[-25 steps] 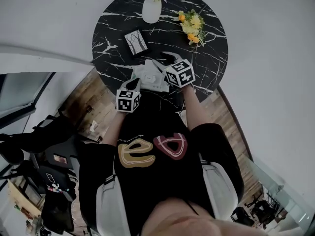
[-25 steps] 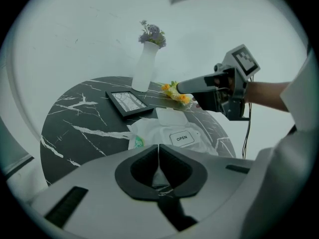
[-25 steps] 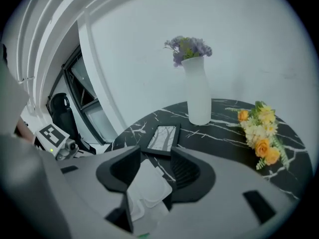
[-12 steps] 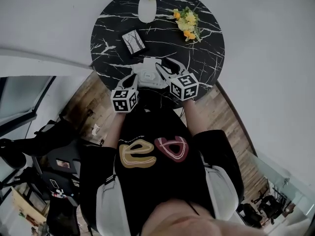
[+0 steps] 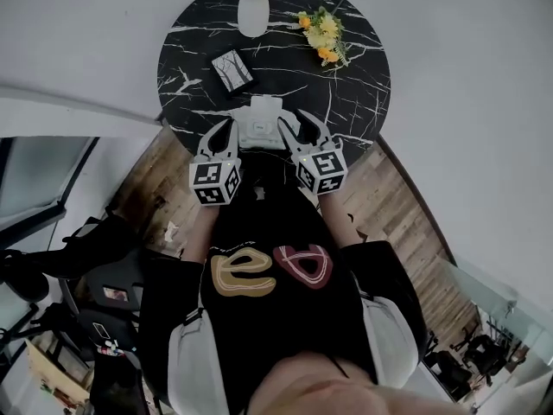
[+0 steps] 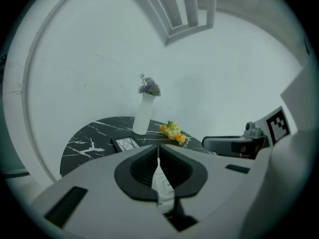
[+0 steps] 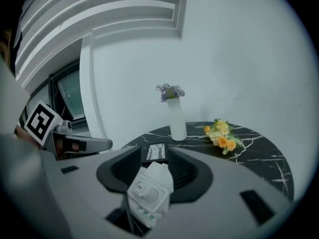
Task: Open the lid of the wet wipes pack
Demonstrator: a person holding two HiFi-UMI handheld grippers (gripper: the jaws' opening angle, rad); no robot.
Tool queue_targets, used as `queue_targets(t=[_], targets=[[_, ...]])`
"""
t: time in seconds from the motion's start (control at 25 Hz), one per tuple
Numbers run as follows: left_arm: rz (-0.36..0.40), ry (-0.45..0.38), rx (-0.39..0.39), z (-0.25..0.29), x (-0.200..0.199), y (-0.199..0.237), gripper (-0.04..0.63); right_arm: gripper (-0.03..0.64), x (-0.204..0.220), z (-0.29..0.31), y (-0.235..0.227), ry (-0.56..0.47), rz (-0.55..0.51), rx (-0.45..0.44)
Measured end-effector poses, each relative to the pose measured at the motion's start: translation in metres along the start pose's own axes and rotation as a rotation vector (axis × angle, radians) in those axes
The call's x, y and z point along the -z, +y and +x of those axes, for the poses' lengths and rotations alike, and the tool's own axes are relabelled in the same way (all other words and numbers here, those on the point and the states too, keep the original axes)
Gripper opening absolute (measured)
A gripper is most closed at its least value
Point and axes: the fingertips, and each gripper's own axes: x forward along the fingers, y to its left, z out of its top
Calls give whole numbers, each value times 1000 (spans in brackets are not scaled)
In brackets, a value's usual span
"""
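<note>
- The wet wipes pack (image 5: 259,130) lies flat on the round black table (image 5: 359,85), at the table's lower edge in the upper centre of the head view. That is the side nearest the person. We judge it sits there so both tools can reach it without passing the vase (image 5: 252,14) and the yellow flowers (image 5: 321,40) at the top of the frame.
- The left gripper (image 5: 228,128) hangs just left of the pack. Its jaws are pressed together with nothing between them, and in its own view the pack shows only through the slit below the closed tips.
- The right gripper (image 5: 299,126) hangs just right of the pack. Its jaws are spread wide and hold nothing, though they have just narrowed a little. In its own view the pack shows in the gap, clear of both pads.
- We read this flanking pose as a set-up, with one tool to steady the pack and the other to catch the lid (image 7: 143,192). The lid looks to us to be down.
- A second ago both grippers were bent over the pack, and the right one covered its right end. Now both have drawn down the frame toward the person, and the whole pack is uncovered.
- The pack, the vase and the small framed picture (image 5: 232,70) appear to keep their spots on the table.
</note>
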Motion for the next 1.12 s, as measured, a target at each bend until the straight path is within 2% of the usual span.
queue_targets(t=[0.24,0.4,0.76,1.12], targets=[[89,-29,26,-11,-9,-14,19,91,3,-12,10,-21,-43,46],[112,-36,23,-18,-10,-15,18,33,6,-18,16,-29,-59,67],[146,-35,33,-28,-6,-13,18,11,12,-24,27,-29,-98,99],[205,-61,57,-35,-9,-25,18,9,12,-22,42,-43,-124,81]])
